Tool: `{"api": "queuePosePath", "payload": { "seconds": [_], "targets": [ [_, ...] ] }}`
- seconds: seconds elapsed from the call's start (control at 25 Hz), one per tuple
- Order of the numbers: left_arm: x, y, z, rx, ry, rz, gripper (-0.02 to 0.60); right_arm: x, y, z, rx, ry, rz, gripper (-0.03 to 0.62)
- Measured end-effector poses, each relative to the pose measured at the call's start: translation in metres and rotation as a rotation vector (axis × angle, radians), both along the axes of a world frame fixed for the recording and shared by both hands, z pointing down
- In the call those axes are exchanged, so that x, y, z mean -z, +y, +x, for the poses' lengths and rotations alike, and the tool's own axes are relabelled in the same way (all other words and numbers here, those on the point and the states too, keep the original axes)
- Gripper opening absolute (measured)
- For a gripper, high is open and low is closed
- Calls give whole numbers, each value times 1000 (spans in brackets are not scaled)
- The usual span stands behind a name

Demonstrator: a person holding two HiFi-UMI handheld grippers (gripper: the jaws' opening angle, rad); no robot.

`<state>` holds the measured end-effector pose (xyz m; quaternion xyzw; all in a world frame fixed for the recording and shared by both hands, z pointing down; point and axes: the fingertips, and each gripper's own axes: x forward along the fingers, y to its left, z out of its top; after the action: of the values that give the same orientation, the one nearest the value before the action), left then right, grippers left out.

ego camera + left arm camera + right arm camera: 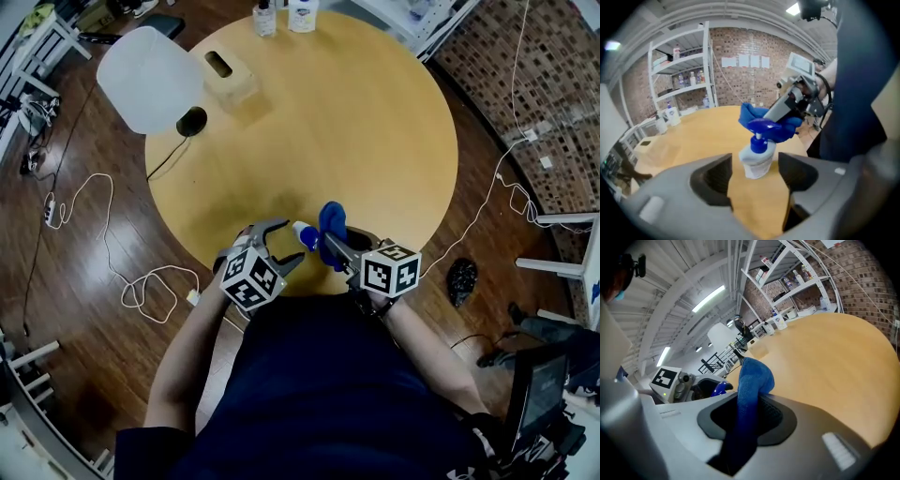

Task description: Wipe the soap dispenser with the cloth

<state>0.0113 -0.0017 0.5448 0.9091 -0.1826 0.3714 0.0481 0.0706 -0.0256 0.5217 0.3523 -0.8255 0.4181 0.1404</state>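
L tongs [754, 165] released, jaws apart beside soap dispenser [757, 158] on counter [375, 122] near edge; R tongs [747, 416] clenched on cloth [752, 380] at pump [762, 125]. Dispenser prob. light, slick, tippy: grip body, not pump.

Cloth [749, 380] noted deep blue. Soap dispenser [758, 159] noted white-bodied, blue-pumped. Table [375, 122] noted honey-tan, faintly grained. Floor [84, 281] noted dark reddish-brown, planked. Left gripper [286, 244], right gripper [330, 246]: cubes patterned in black-and-white squares.
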Motion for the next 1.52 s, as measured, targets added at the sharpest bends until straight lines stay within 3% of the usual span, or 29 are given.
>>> {"api": "queuePosePath", "payload": {
  "seconds": [0.16, 0.32, 0.52, 0.64, 0.84, 1.0, 1.2, 1.4, 1.52],
  "targets": [
    [-24, 1, 17, -200, -155, 63, 324, -9, 4, -21, 84, 38, -21, 101],
    [-27, 3, 24, -241, -186, 69, 301, -24, 4, -19, 137, 126, -40, 103],
    [-30, 1, 21, -183, -215, 93, 284, -39, 7, 5, 86, 219, -66, 103],
    [-30, 0, 17, -142, -221, 110, 270, -24, 11, 2, 70, 182, -23, 103],
    [-29, 0, 11, -70, -230, 110, 247, -14, 17, -26, 128, 145, 41, 103],
    [-25, 4, 4, -17, -218, 90, 194, -23, 6, -16, 86, 177, 36, 105],
    [-24, 7, 1, 49, -204, 62, 186, -26, 1, 7, 17, 292, 33, 103],
    [-25, 9, 2, 111, -180, 7, 180, -6, 9, -14, 66, 183, 96, 103],
    [-24, 11, 1, 142, -163, -28, 178, -15, 14, -24, 106, 187, 86, 103]
  ]
}}
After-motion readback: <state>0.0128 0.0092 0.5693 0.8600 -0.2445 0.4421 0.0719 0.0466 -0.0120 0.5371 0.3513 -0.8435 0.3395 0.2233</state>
